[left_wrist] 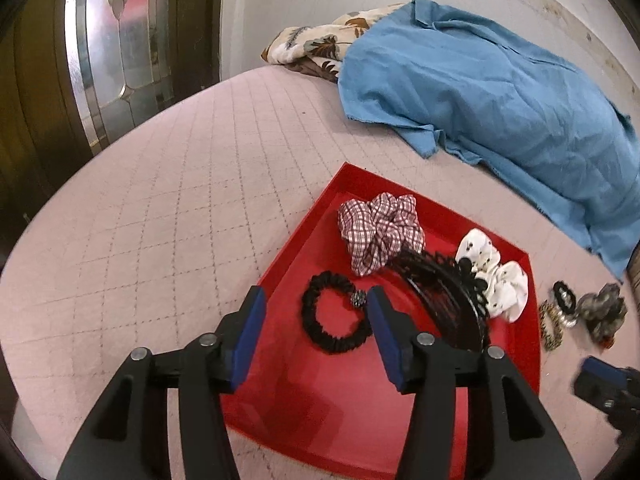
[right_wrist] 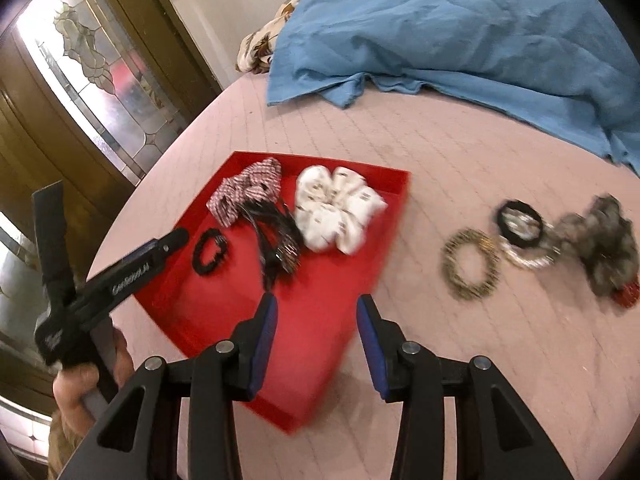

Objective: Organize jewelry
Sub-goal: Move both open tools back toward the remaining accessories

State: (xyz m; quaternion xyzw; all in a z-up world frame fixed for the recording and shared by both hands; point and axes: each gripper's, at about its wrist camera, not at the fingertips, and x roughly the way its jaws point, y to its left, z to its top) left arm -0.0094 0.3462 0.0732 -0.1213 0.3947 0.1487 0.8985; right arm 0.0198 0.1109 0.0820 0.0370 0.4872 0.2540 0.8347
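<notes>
A red tray [left_wrist: 304, 412] sat on the pink quilted bed [left_wrist: 160, 208], already holding a checked scrunchie [left_wrist: 380, 232], a white scrunchie [left_wrist: 496, 280], a black comb [left_wrist: 440, 292] and a black hair tie [left_wrist: 332, 312]. The left gripper [left_wrist: 316, 332] hung over the tray's near left part with its jaws parted about halfway and nothing between them; the black hair tie lay flat on the tray floor below. The right gripper [right_wrist: 316, 340] hovered above the tray's near right edge, jaws likewise partly open and empty.

Still loose on the bed, well right of the tray, were a gold bangle [right_wrist: 472, 264], a black ring [right_wrist: 520, 220], a silvery bangle [right_wrist: 528, 256] and a grey scrunchie [right_wrist: 604, 248] (something small and red peeped from under it). These touched or overlapped one another.

The risk lay in that cluster: jaws closing on one bangle could catch its neighbour and drag both, or a thin hoop could slip from the pads and roll on the soft quilt. A low approach might also nudge the light tray and shift what it held. A blue cloth [right_wrist: 460, 32] lay heaped beyond.
</notes>
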